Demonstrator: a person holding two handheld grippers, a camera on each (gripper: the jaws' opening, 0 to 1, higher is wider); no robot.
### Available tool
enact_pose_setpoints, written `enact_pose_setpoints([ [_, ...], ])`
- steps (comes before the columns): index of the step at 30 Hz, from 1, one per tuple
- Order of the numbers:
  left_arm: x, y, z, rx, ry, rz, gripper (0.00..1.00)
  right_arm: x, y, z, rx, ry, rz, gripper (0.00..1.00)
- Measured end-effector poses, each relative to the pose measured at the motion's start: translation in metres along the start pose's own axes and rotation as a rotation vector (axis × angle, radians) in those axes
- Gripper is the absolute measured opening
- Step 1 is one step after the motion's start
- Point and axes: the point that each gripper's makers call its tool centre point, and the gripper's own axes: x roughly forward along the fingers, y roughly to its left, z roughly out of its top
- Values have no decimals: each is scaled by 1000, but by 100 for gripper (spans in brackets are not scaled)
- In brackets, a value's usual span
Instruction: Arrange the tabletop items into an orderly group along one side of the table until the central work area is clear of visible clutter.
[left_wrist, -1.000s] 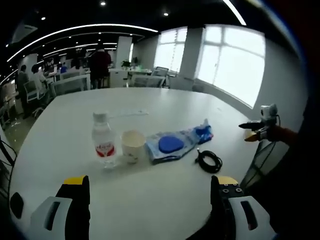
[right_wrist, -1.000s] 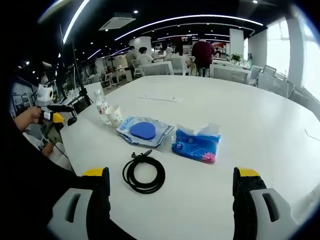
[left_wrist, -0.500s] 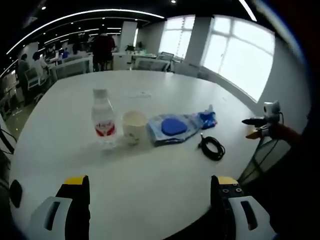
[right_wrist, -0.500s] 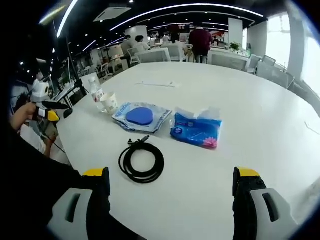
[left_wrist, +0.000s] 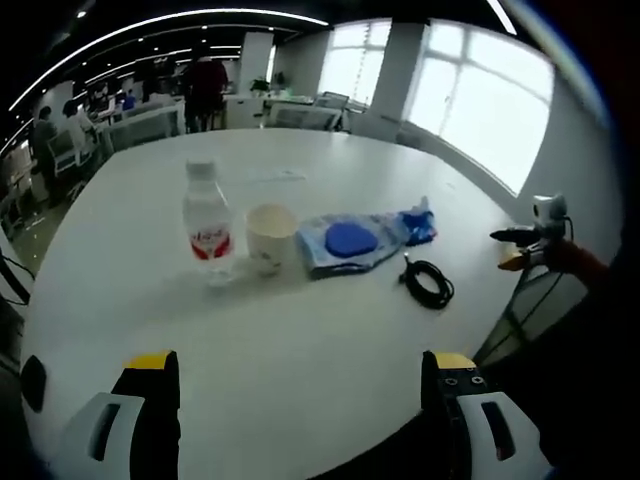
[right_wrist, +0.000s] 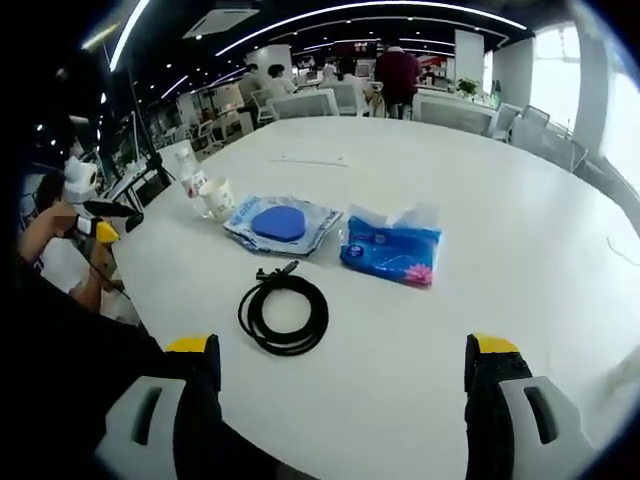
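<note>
White table (right_wrist: 520, 210) spans an open office. Left gripper (left_wrist: 298, 400) hovers level at the near edge, jaws spread, empty; right gripper (right_wrist: 340, 385) likewise. Between them: bottle (left_wrist: 207, 235), cup (left_wrist: 268, 238), blue pack (right_wrist: 280, 222), cable (right_wrist: 284, 315), tissues (right_wrist: 392, 252). Labels unreadable.
</note>
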Motion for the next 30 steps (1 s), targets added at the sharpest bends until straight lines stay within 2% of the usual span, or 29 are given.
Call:
enact_pose_setpoints([
  [13,0,-3,-2,7,2,-5,99,-5,5,-5,5,4,-1,98],
  [14,-1,-4,3,31,-26,-2,99,-5,3,-6,12,-6,-5,97],
  [19,-1,-4,3,17,-25,-2,99,-3,1,-15,31,11,-2,96],
  [22,-1,-2,5,25,-42,9,99,-2,0,-14,23,12,-3,96],
  [30,0,-8,-1,13,-26,4,99,0,1,-6,11,7,-1,95],
])
